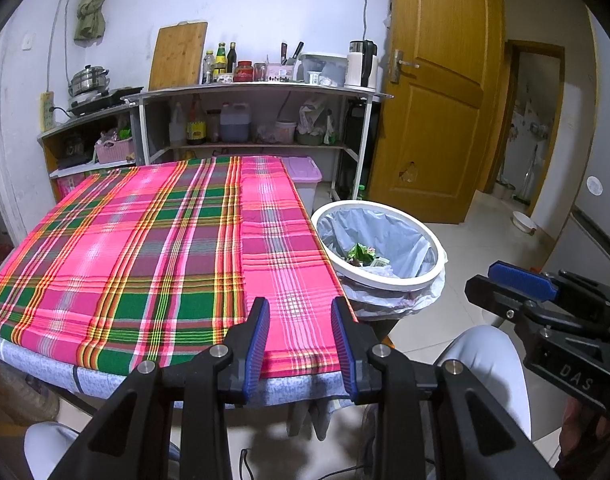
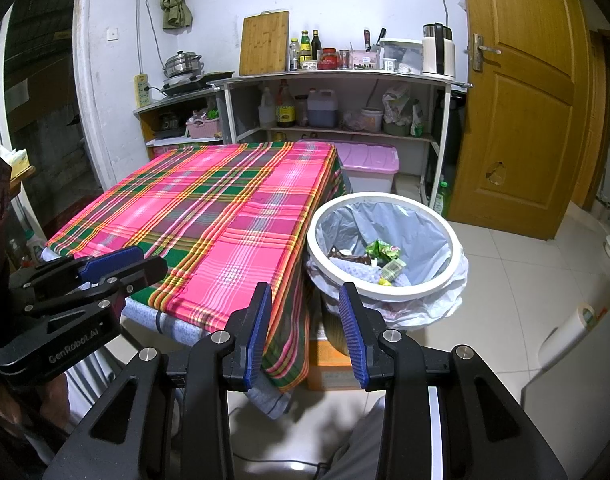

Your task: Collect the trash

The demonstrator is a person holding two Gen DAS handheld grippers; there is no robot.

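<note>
Pink, green and yellow plaid cloth [image 1: 153, 248] covers the table, which occupies the left of both views. The left gripper [image 1: 299, 338] hangs over the near edge of this cloth, blue-padded jaws parted with nothing between them. To the right of the table, just beside its corner, stands a white-rimmed bin [image 2: 385, 248] lined with a pale plastic bag. Trash [image 2: 379, 260] lies inside the bin: green wrappers, a dark wrapper and a small bottle. The right gripper [image 2: 307, 330] hangs between the table corner and the bin, jaws likewise apart and empty. A wooden door [image 2: 517, 92] stands at far right
</note>
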